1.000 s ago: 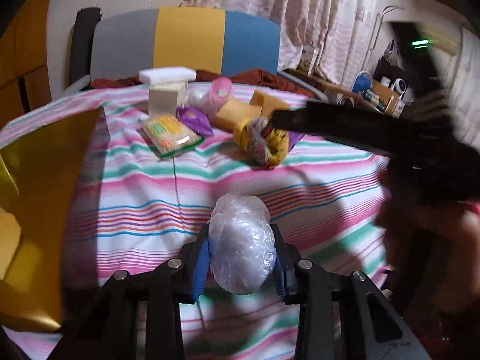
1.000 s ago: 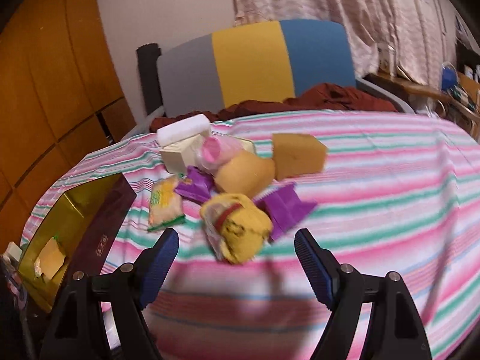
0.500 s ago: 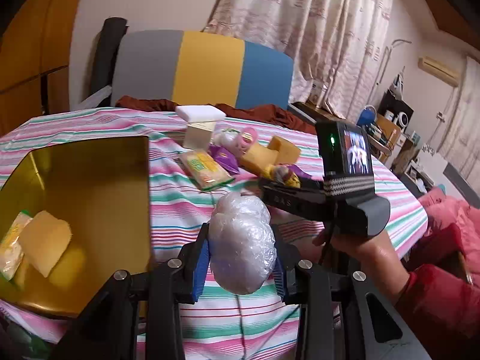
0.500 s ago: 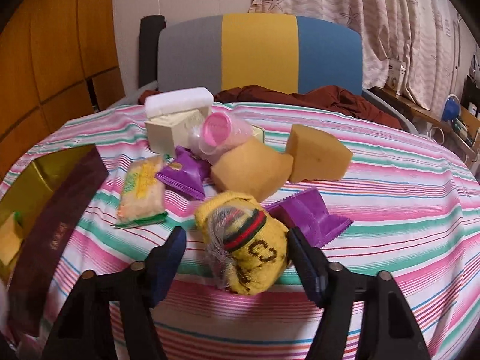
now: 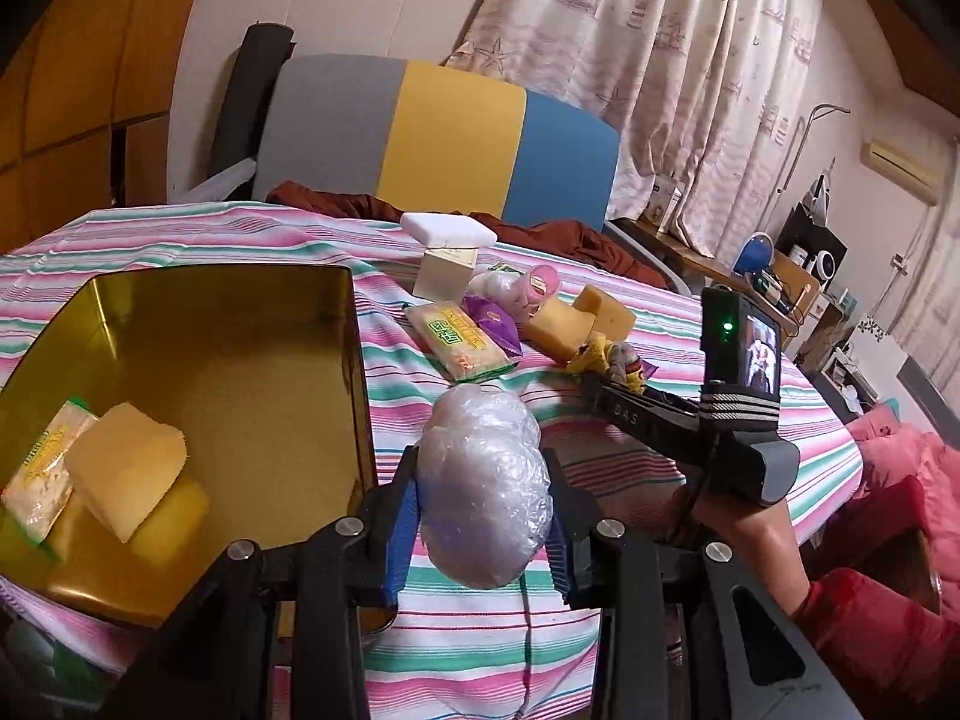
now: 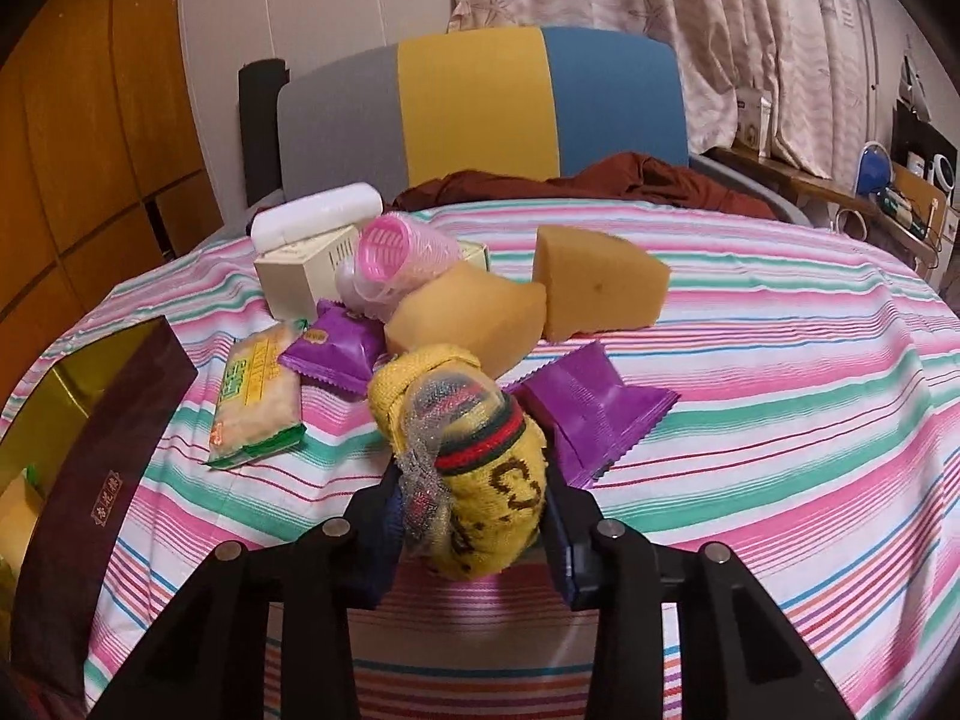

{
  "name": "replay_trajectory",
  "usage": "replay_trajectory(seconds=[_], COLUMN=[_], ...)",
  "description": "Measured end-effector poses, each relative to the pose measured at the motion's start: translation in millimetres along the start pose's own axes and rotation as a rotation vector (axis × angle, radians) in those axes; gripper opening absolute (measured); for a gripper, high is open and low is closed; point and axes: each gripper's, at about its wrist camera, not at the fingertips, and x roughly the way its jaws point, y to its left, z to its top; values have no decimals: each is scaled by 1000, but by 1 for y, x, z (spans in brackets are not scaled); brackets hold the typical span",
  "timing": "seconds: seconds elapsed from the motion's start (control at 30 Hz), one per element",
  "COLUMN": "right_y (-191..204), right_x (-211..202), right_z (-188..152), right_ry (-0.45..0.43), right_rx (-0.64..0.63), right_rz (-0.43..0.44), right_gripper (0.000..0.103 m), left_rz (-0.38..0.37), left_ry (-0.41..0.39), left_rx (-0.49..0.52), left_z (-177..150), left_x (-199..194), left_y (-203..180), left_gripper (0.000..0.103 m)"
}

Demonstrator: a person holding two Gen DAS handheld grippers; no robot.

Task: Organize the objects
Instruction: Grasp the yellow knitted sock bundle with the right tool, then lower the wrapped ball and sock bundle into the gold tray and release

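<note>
My left gripper (image 5: 477,531) is shut on a clear plastic-wrapped bundle (image 5: 483,486), held above the striped table beside the gold box (image 5: 354,324). The box holds a yellow sponge (image 5: 123,471) and a cracker packet (image 5: 45,474). My right gripper (image 6: 474,531) is shut on a yellow knitted pouch (image 6: 474,468) in the pile of objects; it also shows in the left wrist view (image 5: 606,360). The box's dark outer wall shows at the left of the right wrist view (image 6: 102,468).
On the striped cloth lie two yellow sponges (image 6: 474,318) (image 6: 597,285), purple packets (image 6: 591,408), a cracker packet (image 6: 258,396), a pink roller (image 6: 399,258) and a cream box with a white case (image 6: 306,264). A chair (image 6: 480,102) stands behind.
My right gripper moved forward and closed on the yellow pouch. My left gripper, still holding the bundle, moved left toward the gold box, which now shows more fully.
</note>
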Motion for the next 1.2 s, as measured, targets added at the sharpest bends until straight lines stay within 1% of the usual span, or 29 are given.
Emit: replay_trajectory(seconds=[0.2,0.37,0.5,0.63,0.7,0.8,0.87,1.03,1.2], right_y=[5,8,12,16,18,25,33,50,60], right_x=[-6,-7,-10,-11,-13,-19,-24,-36,-46], right_z=[-4,-8,-11,-13,-13,-15,-14,-13,-11], right_ry=[-26,-28,-37,-30,-19,-12,-18,-25,-34], right_rx=[2,13,3,14,43,79,76,69,71], right_rz=[15,31,34,44,58,105,130,179,209], right_gripper=[39,39,39,39,39,39,39,39,39], left_rz=[28,69,110,140,158,182,198,208,223], left_ry=[-13,-27,-21,11,27,39,52,106,108], left_rx=[-40,-92,-134,-153,-158,-158,-147,-141,-114], left_z=[2,4,5,2,-1,-3,-5,-11,-14], left_x=[-4,-11,-12,-9,-7,-5,-3,7,7], left_y=[17,42,61,77,83,89,91,97,96], left_gripper=[37,37,37,37,37,37,37,37,37])
